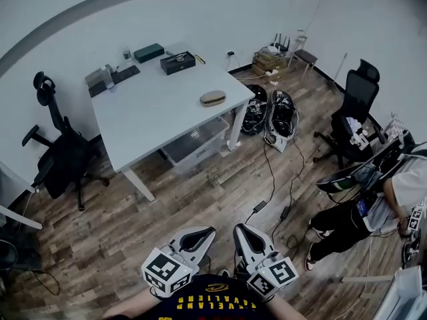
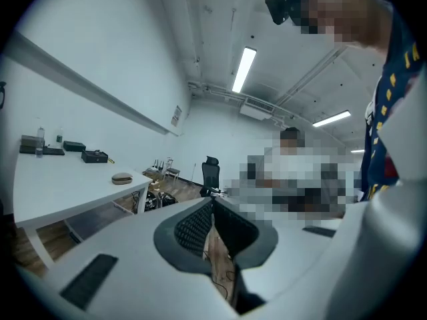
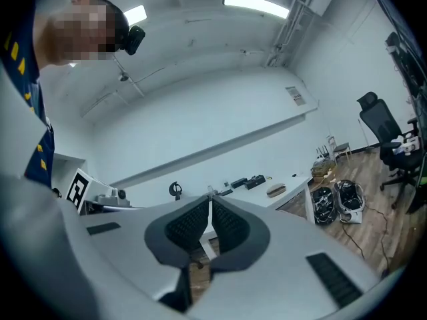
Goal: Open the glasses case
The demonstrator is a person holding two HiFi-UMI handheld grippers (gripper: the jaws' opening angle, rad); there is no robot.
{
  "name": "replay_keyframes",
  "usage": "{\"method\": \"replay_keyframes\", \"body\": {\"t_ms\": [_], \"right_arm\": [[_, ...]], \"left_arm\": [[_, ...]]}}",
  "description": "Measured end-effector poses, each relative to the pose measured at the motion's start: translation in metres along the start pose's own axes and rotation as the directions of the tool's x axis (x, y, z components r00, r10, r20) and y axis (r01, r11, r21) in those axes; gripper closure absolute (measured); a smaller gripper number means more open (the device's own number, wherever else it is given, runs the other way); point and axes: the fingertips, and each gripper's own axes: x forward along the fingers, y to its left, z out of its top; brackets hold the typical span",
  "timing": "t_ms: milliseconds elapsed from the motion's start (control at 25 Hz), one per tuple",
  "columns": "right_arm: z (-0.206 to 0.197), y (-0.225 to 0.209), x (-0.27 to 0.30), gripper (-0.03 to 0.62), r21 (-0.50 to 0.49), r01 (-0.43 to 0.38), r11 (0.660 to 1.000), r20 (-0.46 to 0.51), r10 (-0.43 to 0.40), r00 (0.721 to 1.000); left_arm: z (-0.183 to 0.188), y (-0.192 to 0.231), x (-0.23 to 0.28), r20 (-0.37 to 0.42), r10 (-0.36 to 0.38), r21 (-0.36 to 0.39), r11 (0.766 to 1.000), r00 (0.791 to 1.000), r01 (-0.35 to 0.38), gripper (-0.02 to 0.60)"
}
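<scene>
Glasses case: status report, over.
Left tongs and right tongs shut, empty, near the chest. Glasses case closed on white table, across the floor. Nothing on it; cables aside.

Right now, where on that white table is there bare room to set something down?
The table is bare across its middle and near side, from the glasses case leftward to the front corner. The far edge is crowded: a green box, a black box and small clutter at the back left.
</scene>
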Motion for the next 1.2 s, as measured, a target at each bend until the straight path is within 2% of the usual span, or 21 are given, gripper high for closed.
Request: {"method": "replay_keyframes", "body": {"t_ms": [320, 720, 920, 1200], "right_arm": [[-0.013, 0.016, 0.071, 0.566, 0.0, 0.049, 0.999, -0.045, -0.049, 0.998], [-0.027, 0.019, 0.117, 0.566, 0.008, 0.079, 0.997, -0.105, -0.078, 0.991], [-0.031, 0.005, 0.132, 0.566, 0.027, 0.08, 0.996, -0.12, -0.076, 0.99], [-0.016, -0.026, 0.164, 0.566, 0.035, 0.041, 0.999, -0.123, -0.036, 0.992]], "left_arm": [[0.012, 0.071, -0.01, 0.018, -0.059, -0.04, 0.997, 0.998, 0.06, 0.56], [0.009, 0.116, -0.009, 0.006, -0.098, -0.106, 0.99, 0.995, 0.098, 0.56], [0.009, 0.129, 0.004, -0.006, -0.096, -0.111, 0.989, 0.995, 0.094, 0.56], [0.026, 0.156, 0.036, -0.008, -0.049, -0.097, 0.994, 0.999, 0.048, 0.559]]}}
